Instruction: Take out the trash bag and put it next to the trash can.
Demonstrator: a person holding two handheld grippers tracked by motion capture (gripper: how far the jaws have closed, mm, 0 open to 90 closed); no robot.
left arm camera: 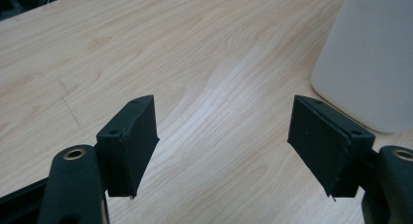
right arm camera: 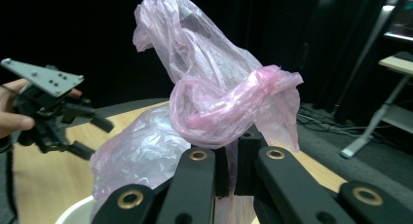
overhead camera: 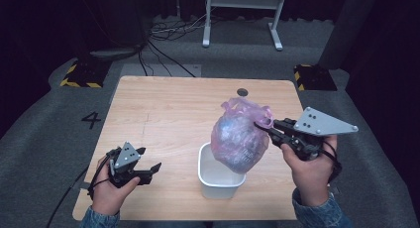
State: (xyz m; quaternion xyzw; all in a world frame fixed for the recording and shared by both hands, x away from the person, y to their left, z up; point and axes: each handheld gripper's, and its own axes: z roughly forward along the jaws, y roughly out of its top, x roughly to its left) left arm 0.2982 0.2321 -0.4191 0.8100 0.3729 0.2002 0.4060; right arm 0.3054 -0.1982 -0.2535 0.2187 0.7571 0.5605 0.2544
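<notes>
While the right gripper (overhead camera: 266,127) clenched the knotted top of a pink plastic bag (overhead camera: 239,139), the full bag hung directly over a small white bin (overhead camera: 217,181) on the wooden table (overhead camera: 163,114), its lower end at the bin's rim. Seen from the right gripper view, the jaws were pressed together on a twisted loop of the pink film (right arm camera: 229,107). To the left of the bin, well apart from it, the left gripper (overhead camera: 150,161) was held low over the table with its jaws spread wide and nothing between them. From the left gripper view, the bin's white wall (left arm camera: 370,53) stood just beyond the jaw on the right of that view.
</notes>
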